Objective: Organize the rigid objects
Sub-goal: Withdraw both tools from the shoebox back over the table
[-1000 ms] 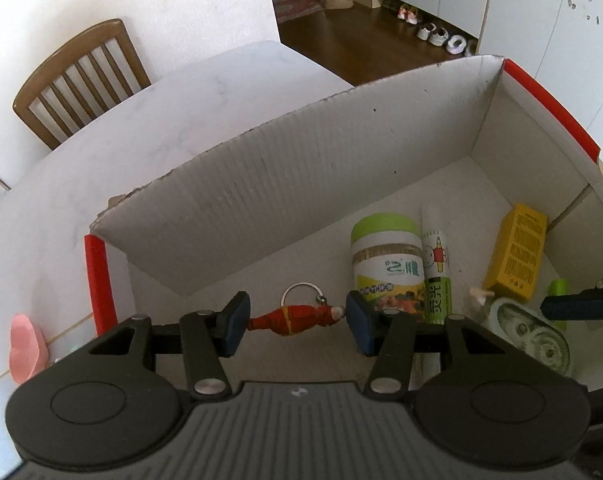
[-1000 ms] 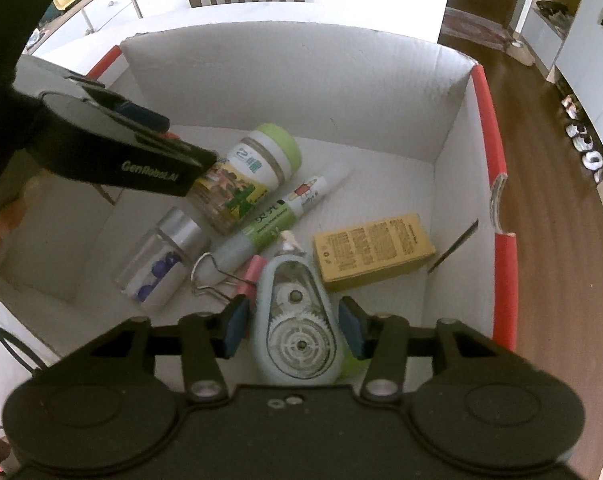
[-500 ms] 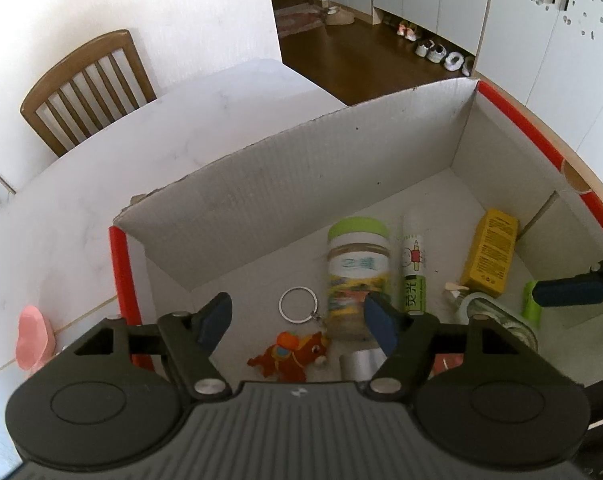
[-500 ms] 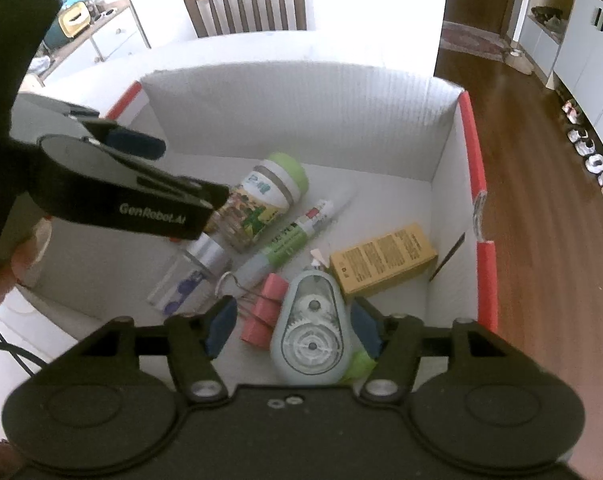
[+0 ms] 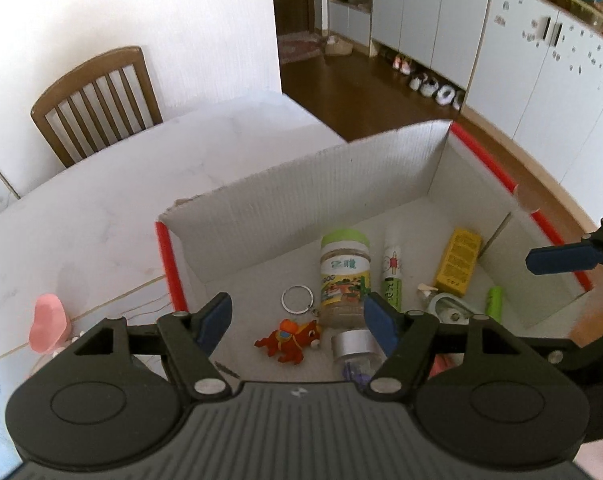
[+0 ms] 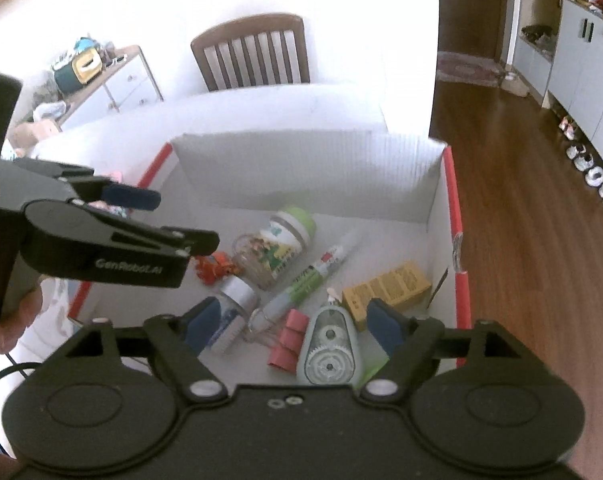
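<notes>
A: Both just let go. The left hand-held gripper (image 5: 297, 322) has its jaws spread with nothing between them, and the orange toy keychain (image 5: 289, 338) it carried a second ago now lies on the floor of the cardboard box (image 5: 301, 188), near the box's near-left corner, ring (image 5: 297, 299) flat beside it.

B: And the right hand-held gripper (image 6: 291, 324)?

A: Its jaws have just been opening too, and they are empty. The correction tape dispenser (image 6: 328, 354) that sat between its pads sits loose on the box floor by the near edge, beside the pink binder clips (image 6: 287, 344). Both tools have also lifted; more of the box shows under them than a second ago.

B: So 2 more items are in.

A: Looks that way to me. Going back from there: a small silver-capped bottle (image 6: 231, 312), then the green-lidded jar (image 5: 344, 276) on its side in the middle, the white-and-green tube (image 5: 391, 276) alongside it, and the yellow carton (image 5: 457, 266) toward the right wall.

B: Anything left outside?

A: A pink thing (image 5: 47, 328) sits on the white surface (image 5: 101, 216) just past the box's left wall. I can't tell what it is. If it counts, I'd guess that's next; the far end of the surface, by the chair (image 5: 97, 100), is out of reach for now.
</notes>
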`<state>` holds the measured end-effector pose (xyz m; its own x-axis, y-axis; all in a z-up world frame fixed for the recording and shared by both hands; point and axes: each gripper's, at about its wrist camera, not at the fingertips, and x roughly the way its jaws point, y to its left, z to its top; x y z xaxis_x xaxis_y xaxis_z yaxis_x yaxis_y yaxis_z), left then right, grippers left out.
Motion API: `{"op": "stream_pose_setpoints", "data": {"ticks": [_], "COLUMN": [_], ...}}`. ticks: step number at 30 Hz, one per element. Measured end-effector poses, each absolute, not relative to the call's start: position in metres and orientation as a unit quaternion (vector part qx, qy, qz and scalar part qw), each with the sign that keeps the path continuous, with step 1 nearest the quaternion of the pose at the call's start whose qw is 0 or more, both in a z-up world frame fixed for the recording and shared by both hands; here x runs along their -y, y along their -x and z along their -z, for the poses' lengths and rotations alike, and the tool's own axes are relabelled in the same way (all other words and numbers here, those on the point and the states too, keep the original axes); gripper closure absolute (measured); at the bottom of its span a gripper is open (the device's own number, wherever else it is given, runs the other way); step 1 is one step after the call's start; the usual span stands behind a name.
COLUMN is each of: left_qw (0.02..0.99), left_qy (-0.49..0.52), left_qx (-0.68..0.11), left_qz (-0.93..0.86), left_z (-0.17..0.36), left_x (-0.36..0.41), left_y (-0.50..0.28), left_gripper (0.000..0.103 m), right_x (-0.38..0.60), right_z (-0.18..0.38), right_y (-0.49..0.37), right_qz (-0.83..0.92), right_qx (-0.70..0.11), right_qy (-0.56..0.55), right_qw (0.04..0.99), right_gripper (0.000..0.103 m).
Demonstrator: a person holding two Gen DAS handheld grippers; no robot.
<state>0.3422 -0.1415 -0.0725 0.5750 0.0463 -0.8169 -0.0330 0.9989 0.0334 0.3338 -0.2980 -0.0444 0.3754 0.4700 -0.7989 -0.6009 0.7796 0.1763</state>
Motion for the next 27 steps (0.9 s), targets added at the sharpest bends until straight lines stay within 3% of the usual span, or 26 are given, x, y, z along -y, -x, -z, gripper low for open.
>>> {"op": "stream_pose_setpoints", "data": {"ticks": [14, 18, 27], "left_qw": [0.911, 0.918, 0.926], "left_qy": [0.017, 0.025, 0.047], "left_qx": [-0.411, -0.396, -0.373], "left_qz": [0.005, 0.012, 0.022], "left_z": [0.038, 0.030, 0.016], "left_x": [0.118, 0.105, 0.066], "left_y": [-0.292, -0.275, -0.240], "left_gripper": [0.030, 0.021, 0.019], "right_x": [0.290, 0.282, 0.249], "right_z": [0.009, 0.000, -0.013], "right_y": [-0.302, -0.288, -0.256], "right_qz": [-0.310, -0.302, -0.308], "right_qx": [-0.399, -0.383, -0.360], "right_qy": [0.049, 0.041, 0.033], "right_qw": [0.862, 0.872, 0.880], "right_gripper": [0.004, 0.003, 0.000]}}
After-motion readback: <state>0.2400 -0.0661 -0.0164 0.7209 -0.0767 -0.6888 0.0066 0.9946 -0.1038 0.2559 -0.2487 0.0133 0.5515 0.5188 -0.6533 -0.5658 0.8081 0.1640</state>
